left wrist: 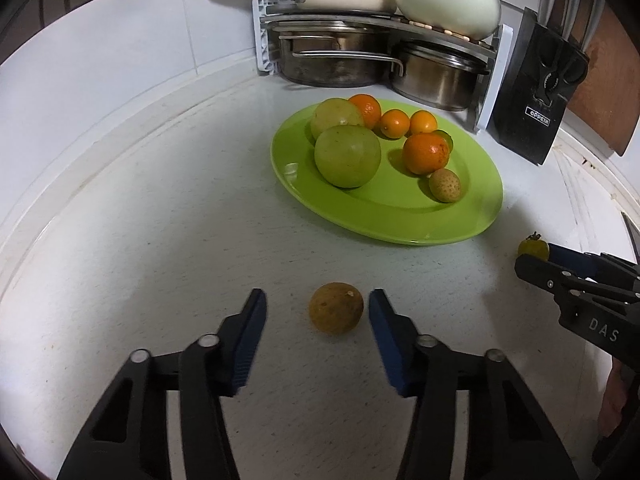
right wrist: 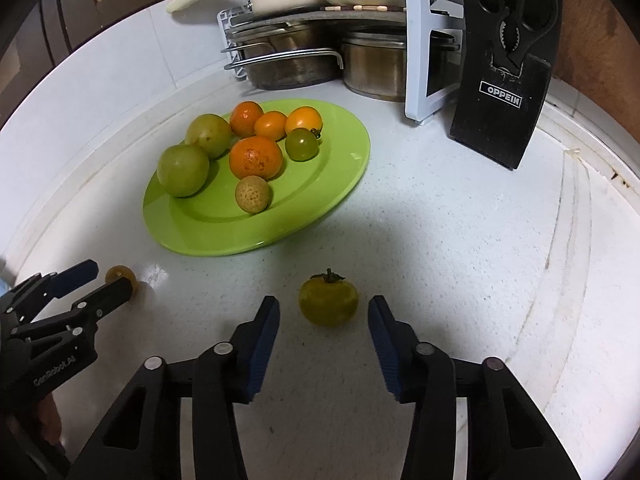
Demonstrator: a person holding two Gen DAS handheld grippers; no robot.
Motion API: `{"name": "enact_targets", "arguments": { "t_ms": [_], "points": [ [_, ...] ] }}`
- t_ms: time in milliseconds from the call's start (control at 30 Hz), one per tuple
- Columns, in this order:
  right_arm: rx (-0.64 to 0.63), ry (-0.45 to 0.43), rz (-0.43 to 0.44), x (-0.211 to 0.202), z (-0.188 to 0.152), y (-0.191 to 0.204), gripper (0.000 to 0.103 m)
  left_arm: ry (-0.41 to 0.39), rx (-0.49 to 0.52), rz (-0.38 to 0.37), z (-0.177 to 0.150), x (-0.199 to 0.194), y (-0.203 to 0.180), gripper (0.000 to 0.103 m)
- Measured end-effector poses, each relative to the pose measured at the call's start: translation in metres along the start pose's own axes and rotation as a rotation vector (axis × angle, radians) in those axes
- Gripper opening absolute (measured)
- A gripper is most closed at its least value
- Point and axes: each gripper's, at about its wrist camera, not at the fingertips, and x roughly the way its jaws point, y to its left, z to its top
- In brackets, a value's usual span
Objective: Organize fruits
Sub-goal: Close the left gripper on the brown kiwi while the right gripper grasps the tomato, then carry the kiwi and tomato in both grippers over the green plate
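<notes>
While both grippers gape wide, left gripper (left wrist: 317,307) brackets a brown fruit (left wrist: 336,308), seemingly untouched; right gripper (right wrist: 324,309) frames the yellow tomato (right wrist: 328,300).

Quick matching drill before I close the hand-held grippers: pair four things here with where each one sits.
1. brown longan
2. yellow-green tomato
3. large mandarin
4. knife block

a. on the green plate
b. between the left hand-held gripper's fingers
c. beside the pot rack
d. between the right hand-held gripper's fingers

Pairs: 1-b, 2-d, 3-a, 4-c
</notes>
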Motion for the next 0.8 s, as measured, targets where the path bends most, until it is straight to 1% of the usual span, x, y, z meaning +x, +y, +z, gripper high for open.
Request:
{"name": "enact_targets", "arguments": {
  "t_ms": [33, 100, 167, 200, 233, 433, 800],
  "points": [
    [0.001, 0.001, 0.002, 0.001, 0.0, -0.001, 0.042, 0.001, 0.003, -0.004, 0.0, 0.001, 0.0, 0.045],
    [-0.001, 0.001, 0.001, 0.002, 0.001, 0.0, 0.039, 0.002, 0.005, -0.013, 0.0, 0.001, -0.001, 0.039],
    [-0.006, 0.004, 0.002, 0.003, 0.002, -0.001, 0.033, 0.004, 0.008, -0.017, 0.001, 0.002, -0.002, 0.034],
    [-0.01, 0.002, 0.001, 0.003, 0.002, 0.0, 0.032, 0.004, 0.011, -0.019, 0.001, 0.003, -0.003, 0.03],
    [-0.015, 0.002, 0.0, 0.002, 0.001, 0.0, 0.032, 0.004, 0.016, -0.022, 0.001, 0.003, -0.003, 0.028],
    [-0.014, -0.004, -0.005, 0.001, 0.001, 0.0, 0.031, -0.002, 0.026, -0.02, 0.002, 0.001, -0.005, 0.028],
    [-0.025, -0.041, 0.012, -0.019, 0.003, 0.003, 0.031, -0.044, 0.033, -0.026, 0.004, -0.021, -0.007, 0.028]
  ]
}}
